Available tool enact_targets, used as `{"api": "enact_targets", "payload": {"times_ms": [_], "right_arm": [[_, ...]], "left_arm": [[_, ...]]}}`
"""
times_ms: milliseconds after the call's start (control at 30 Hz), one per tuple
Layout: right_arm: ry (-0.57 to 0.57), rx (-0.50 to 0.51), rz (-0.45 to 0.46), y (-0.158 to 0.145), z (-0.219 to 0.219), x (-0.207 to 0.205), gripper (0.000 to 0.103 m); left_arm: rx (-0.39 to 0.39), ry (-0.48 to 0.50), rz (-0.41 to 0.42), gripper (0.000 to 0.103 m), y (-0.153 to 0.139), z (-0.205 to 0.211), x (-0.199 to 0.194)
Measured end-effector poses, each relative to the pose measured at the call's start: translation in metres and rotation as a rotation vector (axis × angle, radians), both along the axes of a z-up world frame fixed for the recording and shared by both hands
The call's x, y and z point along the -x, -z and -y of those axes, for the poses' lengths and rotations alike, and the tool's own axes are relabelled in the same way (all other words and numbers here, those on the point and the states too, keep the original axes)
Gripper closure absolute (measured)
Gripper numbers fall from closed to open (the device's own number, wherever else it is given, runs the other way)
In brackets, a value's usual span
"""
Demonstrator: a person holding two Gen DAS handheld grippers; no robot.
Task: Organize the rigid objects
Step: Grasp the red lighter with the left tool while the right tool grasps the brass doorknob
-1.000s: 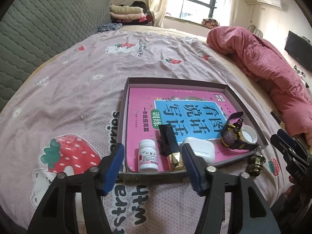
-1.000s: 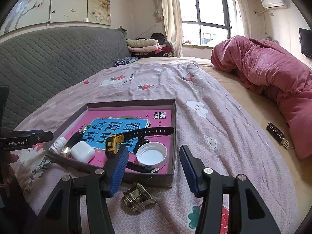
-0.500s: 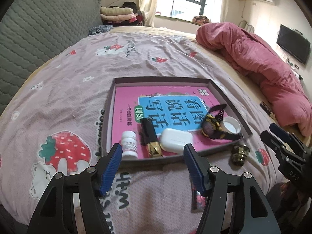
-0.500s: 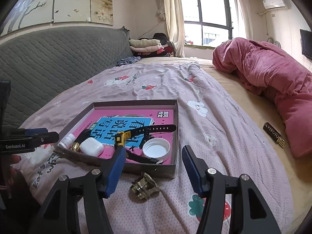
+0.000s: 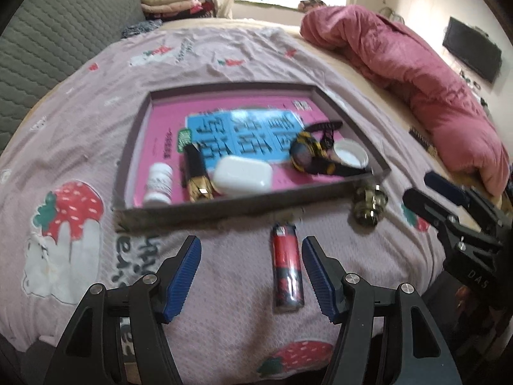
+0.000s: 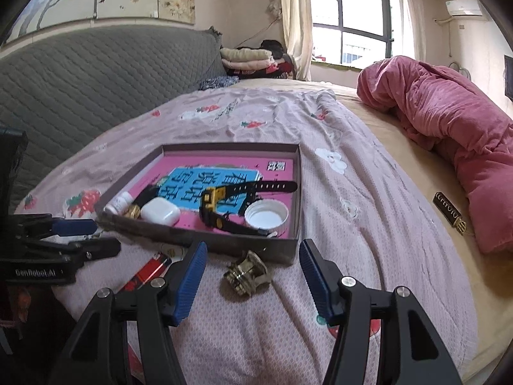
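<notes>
Rigid odds and ends sit gathered in a shallow grey cardboard tray [image 5: 243,207] [image 6: 198,232] on the bed, lined by a pink booklet with a blue title panel [image 5: 243,130] [image 6: 205,181]. Along the tray's near edge lie a small white pill bottle [image 5: 158,183] [image 6: 118,202], a black-and-gold lipstick tube [image 5: 196,176] [image 6: 136,207] and a white earbud case [image 5: 242,175] [image 6: 160,213], side by side. Toward the right corner rest a black-and-yellow wristwatch [image 5: 309,154] [image 6: 224,205] and a white screw cap [image 5: 350,156] [image 6: 266,215], open side up.

Outside the tray, a red-and-black cylindrical lighter [image 5: 287,268] [image 6: 149,271] lies flat on the bedsheet, just in front of the tray's near wall. A brass-coloured metal fitting [image 5: 368,203] [image 6: 247,272] lies on its side near the tray's right corner.

The left hand-held gripper [image 5: 251,272] hovers low over the sheet with its blue-padded fingers spread wide; the lighter lies between them, closer to the right finger, and neither pad touches it. The right hand-held gripper [image 6: 253,276] is likewise spread apart and empty, with the brass fitting between its fingers, untouched.

A strawberry-print lilac bedsheet [image 5: 96,122] [image 6: 368,231] covers the bed, a rumpled pink duvet [image 5: 416,73] [image 6: 449,122] is heaped on the right, and a small black-and-gold bar [image 6: 447,211] lies beside it.
</notes>
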State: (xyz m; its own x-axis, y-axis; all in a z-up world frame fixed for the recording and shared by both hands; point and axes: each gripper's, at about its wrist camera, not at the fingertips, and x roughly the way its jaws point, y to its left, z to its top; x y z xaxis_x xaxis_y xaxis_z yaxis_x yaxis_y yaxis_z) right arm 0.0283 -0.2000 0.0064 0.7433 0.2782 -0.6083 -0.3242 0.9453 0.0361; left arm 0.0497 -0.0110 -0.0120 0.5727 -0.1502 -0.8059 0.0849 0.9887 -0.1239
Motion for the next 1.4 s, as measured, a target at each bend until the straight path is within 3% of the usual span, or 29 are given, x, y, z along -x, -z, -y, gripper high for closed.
{"api": "enact_targets", "payload": {"times_ms": [600,833,1100,1200,1300,1400], "right_arm": [[-0.076,0.119,-0.105,0.034,-0.019,-0.017,0.044],[-0.113,0.265,-0.043,0.047,-0.032,-0.027,0.044],[-0.152,0.287,-0.055,0.059,-0.036,-0.036,0.044],[-0.172,0.256,-0.066,0.059,-0.034,-0.038,0.063],[-0.189,0.240,-0.061,0.058,-0.035,-0.036,0.064],[-0.208,0.220,-0.059,0.056,-0.035,-0.034,0.064]], "left_arm": [[-0.040,0.044,-0.117,0.036,0.041,0.030,-0.006],[-0.041,0.042,-0.107,0.036,0.045,0.032,-0.011],[-0.031,0.028,-0.095,0.037,0.047,0.031,-0.020],[-0.046,0.028,-0.089,0.037,0.049,0.034,-0.022],[-0.067,0.046,-0.092,0.042,0.050,0.038,-0.024],[-0.088,0.084,-0.092,0.058,0.048,0.045,-0.026]]}}
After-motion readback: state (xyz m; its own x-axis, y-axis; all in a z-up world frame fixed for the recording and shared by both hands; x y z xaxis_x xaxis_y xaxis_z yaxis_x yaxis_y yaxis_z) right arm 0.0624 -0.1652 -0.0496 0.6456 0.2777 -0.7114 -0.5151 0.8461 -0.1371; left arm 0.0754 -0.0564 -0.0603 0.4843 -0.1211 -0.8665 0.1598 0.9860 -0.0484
